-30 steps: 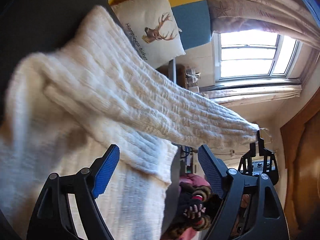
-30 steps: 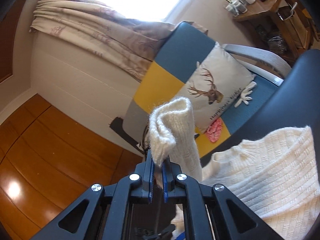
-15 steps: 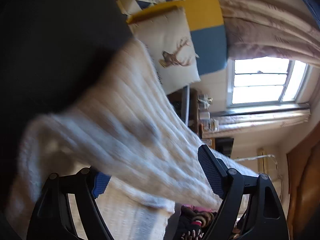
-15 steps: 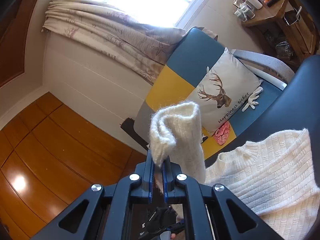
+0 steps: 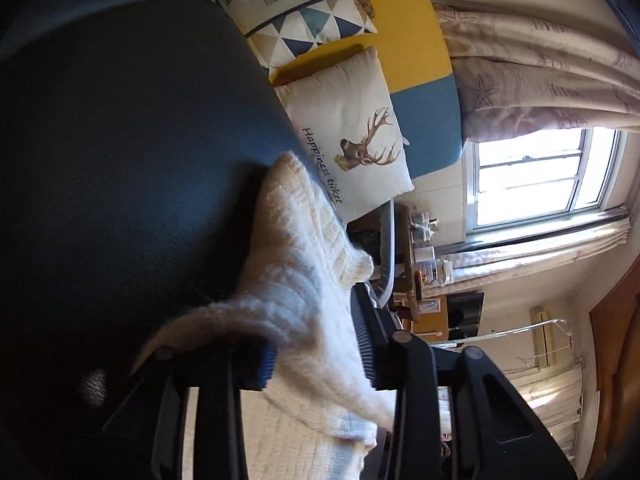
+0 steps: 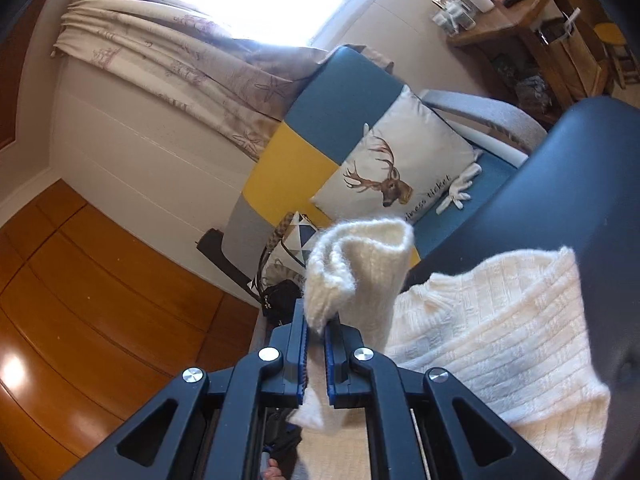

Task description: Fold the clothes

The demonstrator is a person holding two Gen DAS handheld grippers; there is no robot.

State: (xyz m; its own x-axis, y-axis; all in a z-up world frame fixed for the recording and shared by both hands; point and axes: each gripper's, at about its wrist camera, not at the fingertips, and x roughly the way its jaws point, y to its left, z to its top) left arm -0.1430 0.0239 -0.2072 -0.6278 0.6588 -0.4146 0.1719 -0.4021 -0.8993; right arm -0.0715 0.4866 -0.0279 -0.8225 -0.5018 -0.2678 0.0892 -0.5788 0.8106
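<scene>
A white knit sweater lies on a dark blue padded surface. My left gripper has a bunched fold of the sweater between its blue pads. Its jaws are closing, and the fabric fills the gap and touches both pads. In the right wrist view, my right gripper is shut on the sweater's sleeve cuff, which stands up above the fingertips. The sweater's body spreads to the right on the dark surface.
A blue, yellow and grey patchwork sofa with a deer pillow stands beyond the surface's edge. A triangle-patterned pillow, a black bag, curtains and a cluttered wooden desk are further off.
My left gripper has moved forward onto the sweater and its jaws have narrowed around a fold. The right gripper still holds the cuff and has sunk slightly.
</scene>
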